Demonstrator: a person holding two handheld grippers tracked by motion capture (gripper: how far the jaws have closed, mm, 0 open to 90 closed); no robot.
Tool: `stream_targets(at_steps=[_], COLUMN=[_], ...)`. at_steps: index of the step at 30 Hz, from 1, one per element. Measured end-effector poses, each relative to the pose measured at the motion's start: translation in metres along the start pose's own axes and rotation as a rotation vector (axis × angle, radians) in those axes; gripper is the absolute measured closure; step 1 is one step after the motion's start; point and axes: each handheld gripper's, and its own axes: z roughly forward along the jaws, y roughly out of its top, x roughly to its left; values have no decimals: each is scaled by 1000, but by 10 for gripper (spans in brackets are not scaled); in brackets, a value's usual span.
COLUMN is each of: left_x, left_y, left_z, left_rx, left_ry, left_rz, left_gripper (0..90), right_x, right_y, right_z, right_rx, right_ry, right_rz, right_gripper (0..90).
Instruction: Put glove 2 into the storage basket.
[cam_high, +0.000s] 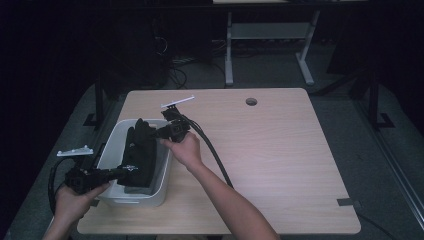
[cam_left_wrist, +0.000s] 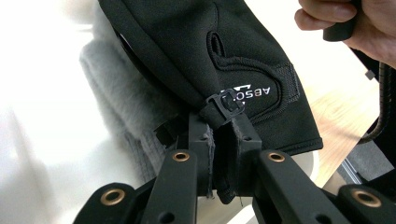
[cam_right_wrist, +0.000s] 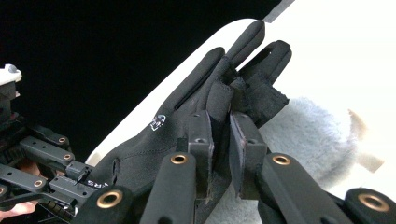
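Stretching between two hand-held grippers, a black glove (cam_high: 141, 150) hangs over a white plastic bin (cam_high: 116, 137) at the near left of a pale wooden table (cam_high: 280, 150). Its long axis runs from near left to far right: the left gripper (cam_high: 120, 171) is clamped on the cuff end, just by a small plastic clip (cam_left_wrist: 225, 105) and white lettering, while the right gripper (cam_high: 159, 134) pinches the fingertip end, its jaws closed tight on the cloth. Each hand is thus at one end of the glove, the left hand (cam_high: 75, 197) nearer the table's front edge, the right hand (cam_high: 184, 149) at the bin's right rim. The glove looks like smooth, stretchy fabric with stitched seams and a strap patch at the wrist. Beneath it in the bin lies a grey fleecy item (cam_right_wrist: 308, 135), soft and fuzzy. The bin is glossy with rounded corners. The glove seems about to be lowered or laid flat along this same line
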Motion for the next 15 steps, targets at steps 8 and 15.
stream_targets(at_steps=[8,15], left_x=[7,14], left_y=[-2,-5], left_z=[7,10], left_rx=[26,43], left_ry=[8,6], left_rz=[-18,-44], left_gripper=[812,777], right_x=[-7,-13], right_y=[-5,-8], right_z=[8,17], right_rx=[26,40], right_ry=[-11,-22], right_rz=[7,20], right_gripper=[796,785])
